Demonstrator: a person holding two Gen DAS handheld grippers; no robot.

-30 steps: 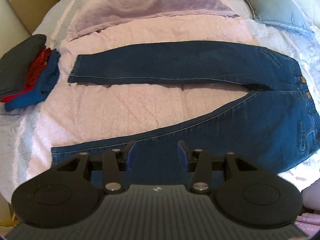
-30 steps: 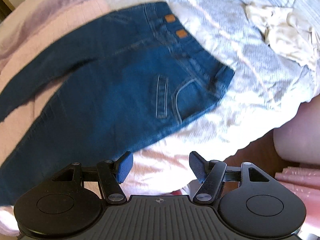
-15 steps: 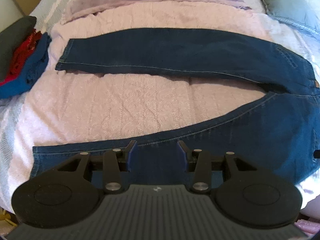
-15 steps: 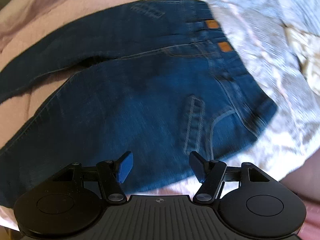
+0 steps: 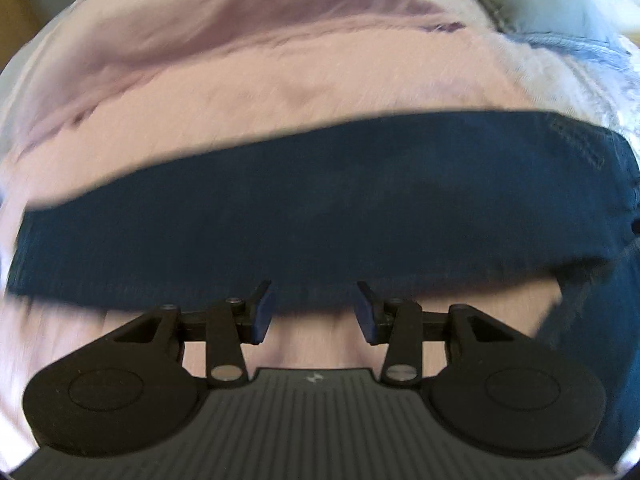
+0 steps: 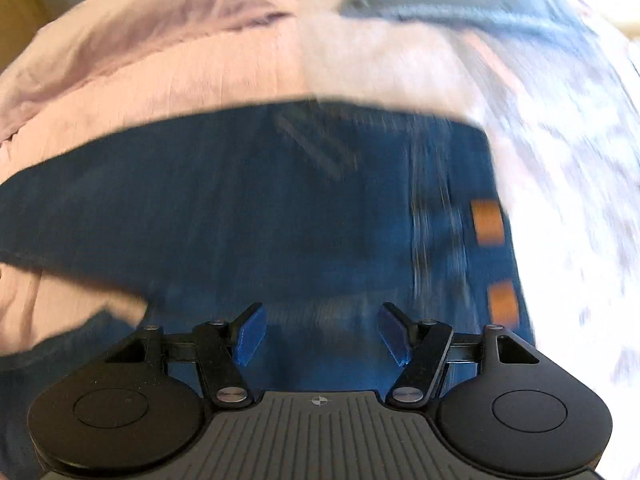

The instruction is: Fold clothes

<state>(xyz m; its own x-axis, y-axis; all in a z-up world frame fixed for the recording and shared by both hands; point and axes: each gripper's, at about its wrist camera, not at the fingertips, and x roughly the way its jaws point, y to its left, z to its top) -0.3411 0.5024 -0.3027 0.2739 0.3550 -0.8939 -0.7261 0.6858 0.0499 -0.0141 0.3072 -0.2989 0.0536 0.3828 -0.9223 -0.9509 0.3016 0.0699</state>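
Note:
Dark blue jeans (image 5: 320,208) lie spread flat on a pink bedspread (image 5: 320,80). In the blurred left wrist view the far leg runs across the middle, and the near leg (image 5: 600,340) shows at the right. My left gripper (image 5: 314,306) is open above the far leg's lower edge, with nothing held. The right wrist view shows the jeans' seat (image 6: 280,208) and, at the right, the waistband with two orange tags (image 6: 486,222). Low over the seat, my right gripper (image 6: 320,328) stands wide open, and no cloth is pinched between its fingers.
A lilac pillow (image 5: 280,12) lies beyond the jeans, with a grey-blue pillow (image 5: 540,0) at the back right. A pale patterned quilt (image 6: 580,160) covers the bed to the right of the waistband. A wooden wardrobe front (image 6: 16,20) shows at the far left.
Both grippers have moved forward and down across the jeans. The left went from the near leg to the far leg's edge. The right went from the bed's edge to the seat. Both stayed open.

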